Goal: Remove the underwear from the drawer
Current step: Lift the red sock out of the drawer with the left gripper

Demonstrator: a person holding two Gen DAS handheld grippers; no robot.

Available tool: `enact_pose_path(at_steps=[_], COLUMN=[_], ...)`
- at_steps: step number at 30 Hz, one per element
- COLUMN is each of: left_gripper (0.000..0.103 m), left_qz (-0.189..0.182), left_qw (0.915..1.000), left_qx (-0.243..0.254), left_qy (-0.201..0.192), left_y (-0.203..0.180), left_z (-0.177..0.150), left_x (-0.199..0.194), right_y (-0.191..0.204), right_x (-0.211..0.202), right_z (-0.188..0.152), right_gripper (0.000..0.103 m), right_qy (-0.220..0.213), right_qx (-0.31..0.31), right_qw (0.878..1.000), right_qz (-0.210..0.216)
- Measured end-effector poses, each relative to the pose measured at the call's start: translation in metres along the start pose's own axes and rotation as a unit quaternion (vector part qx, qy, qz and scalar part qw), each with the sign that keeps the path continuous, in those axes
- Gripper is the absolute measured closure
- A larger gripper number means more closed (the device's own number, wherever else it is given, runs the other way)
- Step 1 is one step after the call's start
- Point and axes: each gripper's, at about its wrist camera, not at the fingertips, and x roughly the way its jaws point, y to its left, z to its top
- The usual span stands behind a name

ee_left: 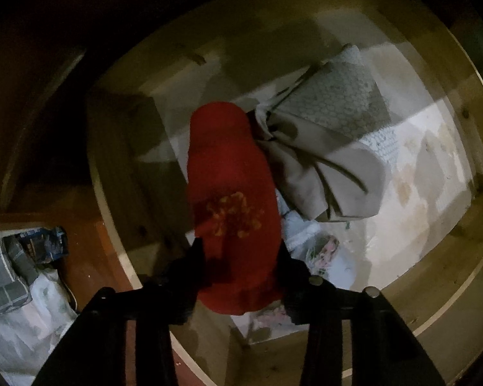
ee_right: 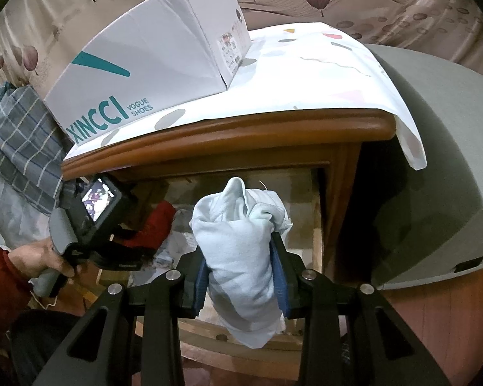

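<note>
1. Down over the open wooden drawer (ee_left: 460, 212), the left gripper (ee_left: 240, 251) squeezes a rolled red underwear piece (ee_left: 232, 193).
2. Beside it, a grey folded cloth (ee_left: 325, 160) lies on the drawer floor.
3. Up above the drawer, the right gripper (ee_right: 241, 268) pinches a light blue underwear bundle (ee_right: 241, 251).
4. A white shoe box (ee_right: 151, 61) sits on the cabinet top.

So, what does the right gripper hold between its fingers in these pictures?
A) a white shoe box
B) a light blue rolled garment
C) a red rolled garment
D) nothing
B: in the right wrist view the right gripper has its blue pads pressed on both sides of the light blue rolled garment, in front of the open drawer; the red garment sits between the fingers of the left gripper.
</note>
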Motion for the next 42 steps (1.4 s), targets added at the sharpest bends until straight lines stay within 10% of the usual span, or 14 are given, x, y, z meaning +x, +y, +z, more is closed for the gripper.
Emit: enact_pose_path(at_steps=[20, 42], left_gripper=[0.067, 0.067], left_qz=[-0.012, 0.001], left_qw=[0.9997, 0.9914], left_qx=[-0.017, -0.061], left_qy=[-0.012, -0.116], left_y=[-0.016, -0.004], left_z=[-0.034, -0.072], left_x=[-0.030, -0.122], right_y=[0.001, 0.001], right_x=[0.007, 0.015], right_z=[-0.002, -0.003], right_gripper=[0.071, 0.071], right_qy=[0.010, 0.022], right_qx=[-0.008, -0.018], right_qw=[1.000, 0.999], right_qz=[-0.014, -0.033])
